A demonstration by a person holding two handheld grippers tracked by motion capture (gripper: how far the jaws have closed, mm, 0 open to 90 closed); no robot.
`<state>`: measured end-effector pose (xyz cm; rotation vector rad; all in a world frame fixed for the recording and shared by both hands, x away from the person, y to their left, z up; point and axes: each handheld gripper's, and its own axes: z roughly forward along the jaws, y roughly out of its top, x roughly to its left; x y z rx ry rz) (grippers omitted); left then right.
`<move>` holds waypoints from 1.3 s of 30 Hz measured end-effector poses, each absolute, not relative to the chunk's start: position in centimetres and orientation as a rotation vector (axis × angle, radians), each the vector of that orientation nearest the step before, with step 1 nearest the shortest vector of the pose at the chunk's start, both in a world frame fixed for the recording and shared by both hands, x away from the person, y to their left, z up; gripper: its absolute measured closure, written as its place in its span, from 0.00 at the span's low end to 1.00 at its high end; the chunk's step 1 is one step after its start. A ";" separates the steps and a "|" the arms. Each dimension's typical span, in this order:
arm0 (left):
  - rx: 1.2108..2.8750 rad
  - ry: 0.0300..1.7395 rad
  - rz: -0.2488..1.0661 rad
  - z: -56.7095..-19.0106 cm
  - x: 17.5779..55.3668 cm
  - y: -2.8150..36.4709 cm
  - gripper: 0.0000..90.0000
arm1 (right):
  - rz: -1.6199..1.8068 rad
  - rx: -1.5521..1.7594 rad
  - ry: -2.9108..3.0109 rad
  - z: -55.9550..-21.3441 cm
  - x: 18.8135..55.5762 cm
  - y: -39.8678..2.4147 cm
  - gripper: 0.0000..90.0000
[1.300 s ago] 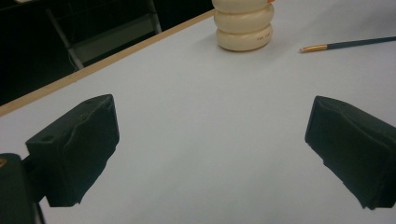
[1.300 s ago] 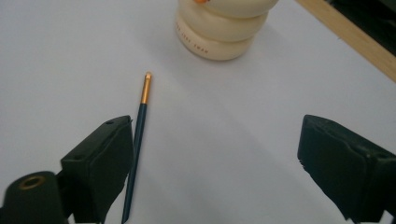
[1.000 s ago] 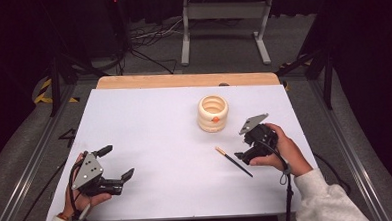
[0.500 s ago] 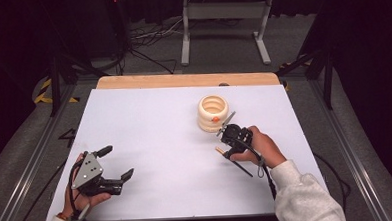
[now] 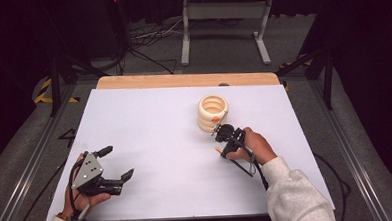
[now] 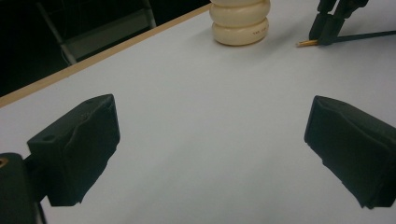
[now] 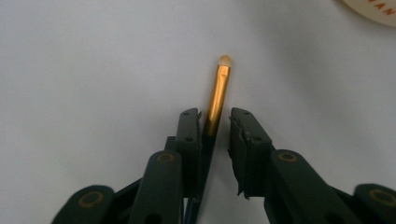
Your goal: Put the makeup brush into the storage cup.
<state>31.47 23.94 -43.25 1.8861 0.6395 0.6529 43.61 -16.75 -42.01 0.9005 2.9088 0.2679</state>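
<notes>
Your right gripper (image 7: 215, 122) sits low on the white table (image 5: 150, 137), jaws nearly closed around the thin gold-and-black brush (image 7: 219, 93) lying beside the cream ribbed holder (image 5: 213, 111). It isn't lifted yet. Your left gripper (image 5: 115, 164) waits wide open.

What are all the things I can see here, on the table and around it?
Table: one, white top with a wooden far edge, centre.
Ribbed holder: one, cream, far right of centre.
Brush: one, gold ferrule, dark handle, lying flat on the table between the right gripper's jaws.
Metal stand: one, grey, on the floor beyond the table.
Cables: several, dark, on the floor.
Left gripper: black, wide open, near left.
Right gripper: black, jaws narrowly apart around the brush.
Sleeve: grey, right forearm.
</notes>
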 end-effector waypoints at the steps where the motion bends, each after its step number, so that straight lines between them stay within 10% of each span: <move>1: 1.884 0.639 0.656 -43.2 31.5 24.0 0.05 | 0.259 0.901 2.915 -42.0 43.7 -16.7 0.86; 39: 1.879 0.642 0.630 -43.4 31.6 24.0 0.05 | 0.736 0.898 2.650 -37.4 40.6 -21.8 0.95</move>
